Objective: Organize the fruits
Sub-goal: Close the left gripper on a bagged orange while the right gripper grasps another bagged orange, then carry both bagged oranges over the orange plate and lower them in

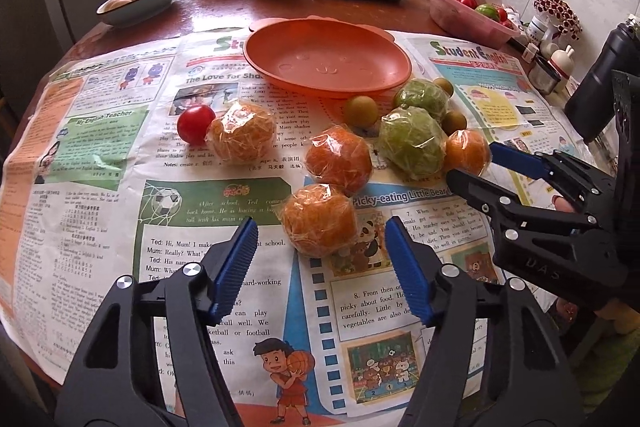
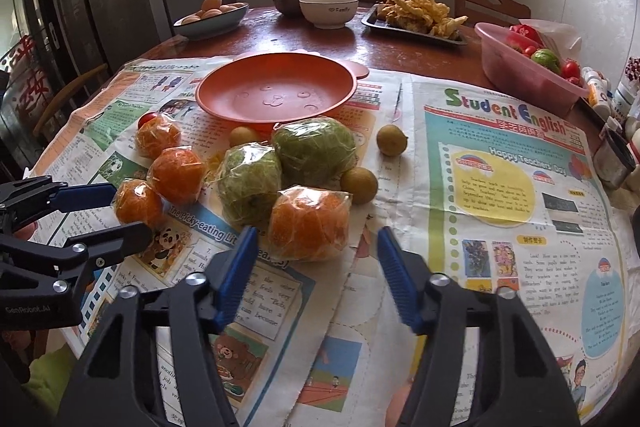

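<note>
Here the orange plate (image 2: 276,95) is sitting empty on the newspaper (image 2: 500,187), plastic-wrapped oranges (image 2: 308,227) and green fruits (image 2: 314,147) lying just near of it; both the left gripper (image 1: 320,259) and the right gripper (image 2: 314,267) are hovering spread wide.

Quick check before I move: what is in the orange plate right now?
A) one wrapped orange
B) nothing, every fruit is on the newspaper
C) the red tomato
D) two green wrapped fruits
B: the orange plate shows only its bare embossed bottom, while the wrapped oranges, such as the nearest one, the green wrapped fruits and the red tomato all lie on the newspaper in front of it.
</note>
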